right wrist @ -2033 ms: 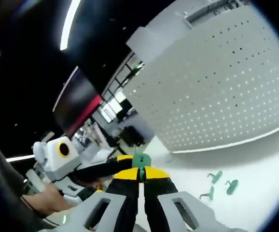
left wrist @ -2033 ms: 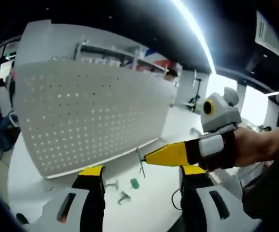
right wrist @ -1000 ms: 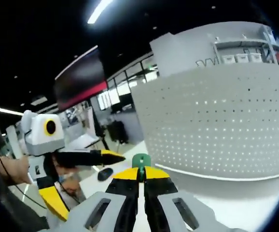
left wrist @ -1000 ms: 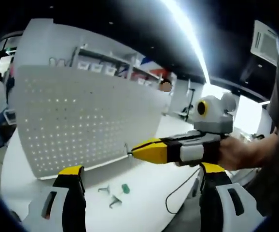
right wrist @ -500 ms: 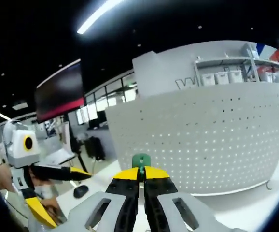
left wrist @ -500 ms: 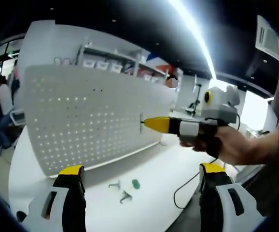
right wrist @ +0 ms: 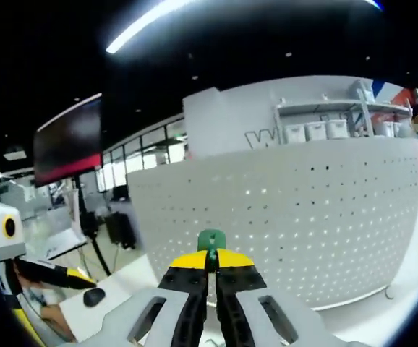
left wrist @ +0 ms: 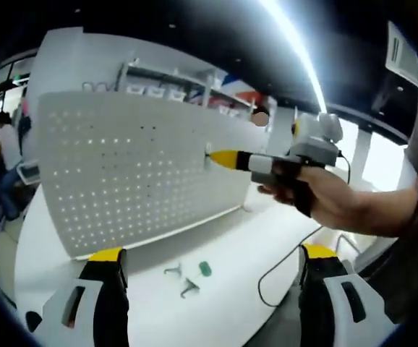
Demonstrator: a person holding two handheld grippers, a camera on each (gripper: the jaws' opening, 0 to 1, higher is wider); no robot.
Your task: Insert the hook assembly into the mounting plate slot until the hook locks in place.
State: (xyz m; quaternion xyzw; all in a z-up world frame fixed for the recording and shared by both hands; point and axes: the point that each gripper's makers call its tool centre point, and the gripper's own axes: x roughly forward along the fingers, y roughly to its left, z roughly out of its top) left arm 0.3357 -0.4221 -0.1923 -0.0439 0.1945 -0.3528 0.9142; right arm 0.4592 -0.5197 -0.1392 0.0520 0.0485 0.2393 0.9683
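White perforated mounting plate (left wrist: pixel 133 170) stood upright on the white surface (left wrist: pixel 223 289), straight ahead of both tools. The left tool (left wrist: pixel 212 278) was released, its jaws wide apart, with spare hooks (left wrist: pixel 187 278) lying on the surface between them. The right tool (right wrist: pixel 210 264) was clenched on the green hook assembly (right wrist: pixel 211 241), its tip close against the plate.
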